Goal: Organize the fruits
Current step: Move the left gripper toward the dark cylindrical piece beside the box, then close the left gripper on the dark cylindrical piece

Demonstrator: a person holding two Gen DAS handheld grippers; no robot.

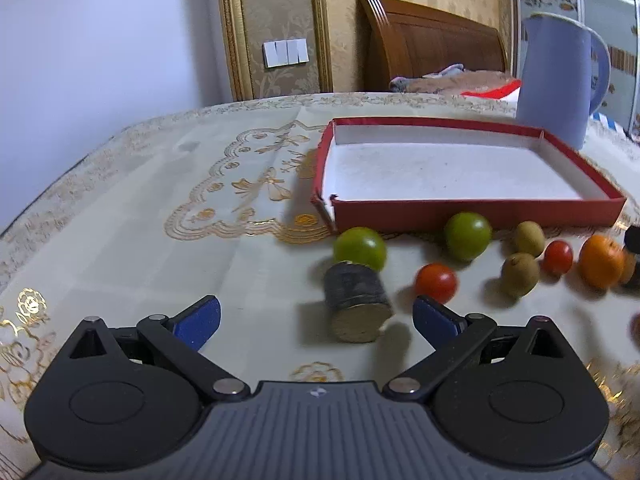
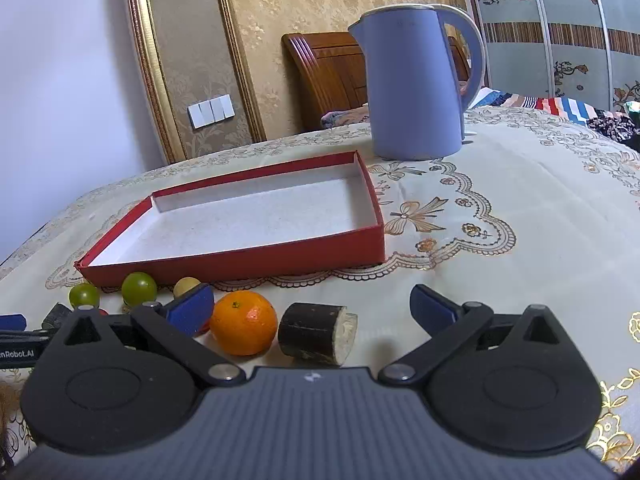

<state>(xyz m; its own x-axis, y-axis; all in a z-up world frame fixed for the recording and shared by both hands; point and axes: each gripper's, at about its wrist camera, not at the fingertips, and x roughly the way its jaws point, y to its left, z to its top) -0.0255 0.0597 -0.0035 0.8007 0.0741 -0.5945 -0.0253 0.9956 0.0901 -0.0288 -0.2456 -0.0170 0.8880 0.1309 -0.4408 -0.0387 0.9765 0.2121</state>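
**Fruit lined up along the near side of the red box, both grippers spread wide**

The left gripper (image 1: 316,320) hangs low over the table (image 1: 120,248), jaws released and holding nothing; a dark-skinned cane piece (image 1: 358,306) lies on its side between the blue fingers without touching them. Just beyond it sits a green fruit (image 1: 360,249), and another green fruit (image 1: 468,236) rests against the near wall of the red box (image 1: 472,214). A red tomato (image 1: 436,282), two kiwis (image 1: 520,274) (image 1: 529,238), a smaller tomato (image 1: 558,257) and an orange (image 1: 602,260) run on toward the table's right side.

The right gripper (image 2: 312,312) is likewise released, with the orange and a second cane piece (image 2: 316,334) touching side by side between its fingers. The box holds no fruit. A blue kettle (image 2: 416,84) stands behind the box's far right corner.
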